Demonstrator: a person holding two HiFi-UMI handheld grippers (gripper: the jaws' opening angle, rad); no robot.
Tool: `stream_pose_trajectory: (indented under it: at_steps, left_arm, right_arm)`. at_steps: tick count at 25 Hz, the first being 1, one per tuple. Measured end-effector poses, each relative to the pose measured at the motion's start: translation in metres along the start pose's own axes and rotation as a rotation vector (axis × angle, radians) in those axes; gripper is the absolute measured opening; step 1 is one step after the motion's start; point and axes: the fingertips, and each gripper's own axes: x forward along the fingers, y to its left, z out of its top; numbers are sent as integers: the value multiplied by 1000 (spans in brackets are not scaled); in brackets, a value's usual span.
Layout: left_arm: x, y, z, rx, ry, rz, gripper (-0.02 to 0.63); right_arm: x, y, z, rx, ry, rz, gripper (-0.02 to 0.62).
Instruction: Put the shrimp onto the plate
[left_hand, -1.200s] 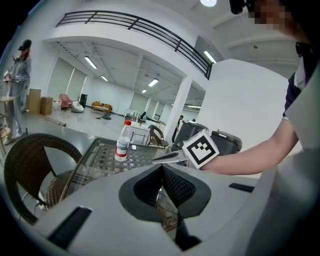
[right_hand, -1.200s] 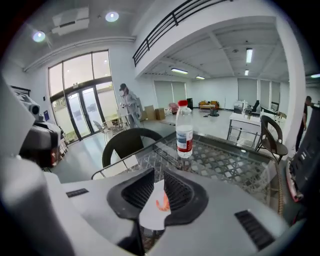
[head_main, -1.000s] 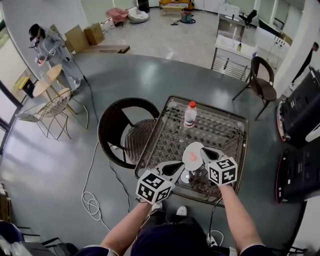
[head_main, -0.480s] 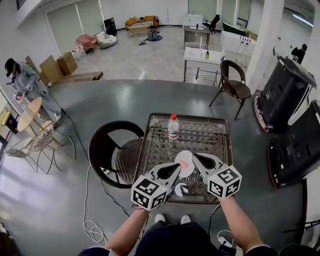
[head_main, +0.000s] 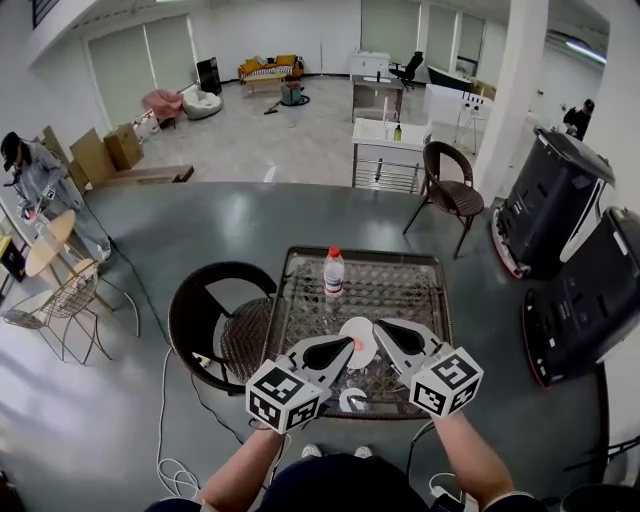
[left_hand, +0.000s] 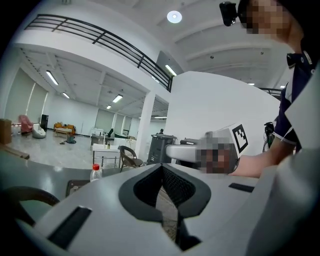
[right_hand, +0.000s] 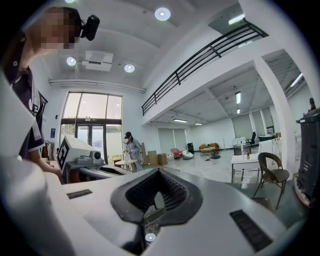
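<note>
Shrimp (head_main: 353, 344) on plate (head_main: 362, 328) | left claw (head_main: 341, 348), right claw (head_main: 379, 327) closed | bottle (head_main: 333, 272) label illegible

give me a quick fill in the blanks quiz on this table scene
1. The bottle has a ___ cap.
2. The shrimp lies on the white ___.
3. The left gripper and the right gripper both have their jaws ___, with nothing between them.
Missing words: red; plate; shut.

The left hand-held gripper (head_main: 338, 348) and the right hand-held gripper (head_main: 386, 331) are held side by side on outstretched forearms (head_main: 468, 455), jaws closed on nothing.
</note>
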Motion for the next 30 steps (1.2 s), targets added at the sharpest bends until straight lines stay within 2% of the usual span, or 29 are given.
stream_pose_trajectory:
  at_steps: [30]
  left_arm:
    - [2, -10, 15, 4, -38, -17, 9]
  right_arm:
    - [-7, 0, 20, 5, -63, -1, 5]
